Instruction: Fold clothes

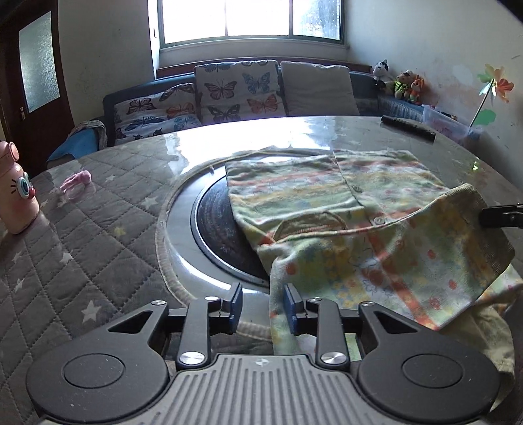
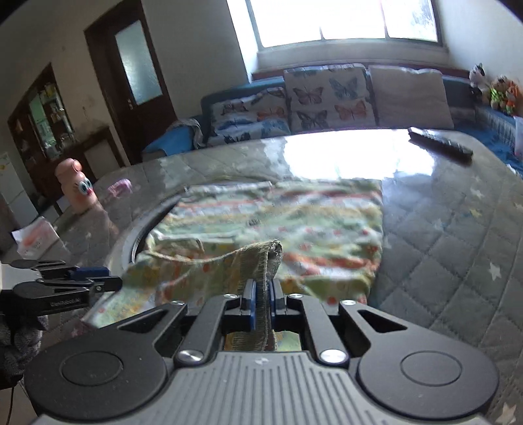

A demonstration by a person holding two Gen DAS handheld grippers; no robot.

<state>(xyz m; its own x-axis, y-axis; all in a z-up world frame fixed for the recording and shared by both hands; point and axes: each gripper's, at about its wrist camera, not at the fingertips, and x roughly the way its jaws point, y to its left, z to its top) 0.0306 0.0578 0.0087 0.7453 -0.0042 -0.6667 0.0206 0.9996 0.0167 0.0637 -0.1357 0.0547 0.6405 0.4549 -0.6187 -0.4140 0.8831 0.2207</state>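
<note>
Left wrist camera sits right behind its tool [image 1: 263, 305], tilted down across the tabletop [image 1: 98, 209] toward the sofa [image 1: 235, 91] and window [image 1: 251, 19], close over the patterned garment [image 1: 327, 196]. Right wrist camera rides behind its own tool [image 2: 261, 294], facing the same way from further right, also close in. Both views share the garment, the sofa cushions, the window, the pink bottle [image 1: 16, 189] and the remote [image 1: 408, 128]; each catches the other tool at its edge.

Pink bottle [image 1: 14, 193] blocks table's [image 1: 98, 235] left; right side free.
</note>
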